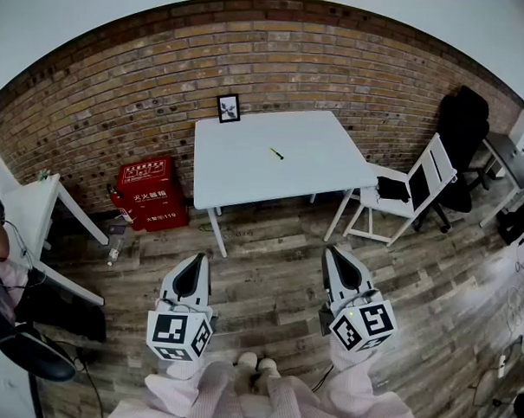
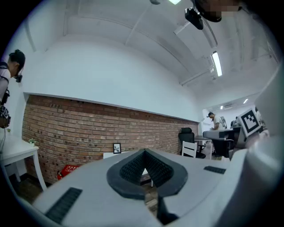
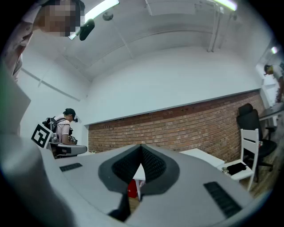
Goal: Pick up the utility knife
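Note:
The utility knife, small with a yellow-green body, lies near the middle of the white table by the brick wall. My left gripper and right gripper are held low over the wooden floor, well short of the table, both pointing toward it. Each has its jaws closed tip to tip with nothing between them. In the left gripper view the left gripper is shut and empty. The right gripper looks the same in its own view. The knife shows in neither gripper view.
A small framed picture stands at the table's back edge. A red box sits on the floor left of the table, a white chair to its right, a black office chair behind. Another white table is at far left.

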`<state>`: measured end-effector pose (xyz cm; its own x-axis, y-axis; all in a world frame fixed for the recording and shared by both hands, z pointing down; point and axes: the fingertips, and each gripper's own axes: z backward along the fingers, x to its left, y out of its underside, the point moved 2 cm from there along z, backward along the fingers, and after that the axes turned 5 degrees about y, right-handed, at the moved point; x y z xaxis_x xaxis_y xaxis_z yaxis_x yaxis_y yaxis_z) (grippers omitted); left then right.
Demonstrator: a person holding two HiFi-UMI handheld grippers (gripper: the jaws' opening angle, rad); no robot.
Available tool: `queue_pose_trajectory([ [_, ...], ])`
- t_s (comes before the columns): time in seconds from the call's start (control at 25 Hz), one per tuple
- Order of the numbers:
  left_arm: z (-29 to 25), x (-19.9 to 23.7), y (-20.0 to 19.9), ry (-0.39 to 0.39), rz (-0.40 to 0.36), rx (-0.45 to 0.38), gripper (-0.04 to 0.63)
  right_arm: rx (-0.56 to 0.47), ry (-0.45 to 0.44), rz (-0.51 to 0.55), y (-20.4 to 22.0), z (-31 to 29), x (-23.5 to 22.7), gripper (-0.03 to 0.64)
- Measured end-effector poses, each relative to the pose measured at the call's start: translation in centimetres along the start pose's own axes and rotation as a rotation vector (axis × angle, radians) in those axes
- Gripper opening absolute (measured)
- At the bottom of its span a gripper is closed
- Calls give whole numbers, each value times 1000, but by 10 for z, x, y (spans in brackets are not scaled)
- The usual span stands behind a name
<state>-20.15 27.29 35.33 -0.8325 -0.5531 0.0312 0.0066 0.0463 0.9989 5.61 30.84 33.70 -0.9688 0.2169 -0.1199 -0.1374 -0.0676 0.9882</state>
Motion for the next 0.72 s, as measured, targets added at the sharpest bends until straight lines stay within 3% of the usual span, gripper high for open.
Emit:
queue_pose_trajectory([
  [0.72,-10,-17,15,-16,42,20,-6,32,28,-41,13,1,-29,3],
])
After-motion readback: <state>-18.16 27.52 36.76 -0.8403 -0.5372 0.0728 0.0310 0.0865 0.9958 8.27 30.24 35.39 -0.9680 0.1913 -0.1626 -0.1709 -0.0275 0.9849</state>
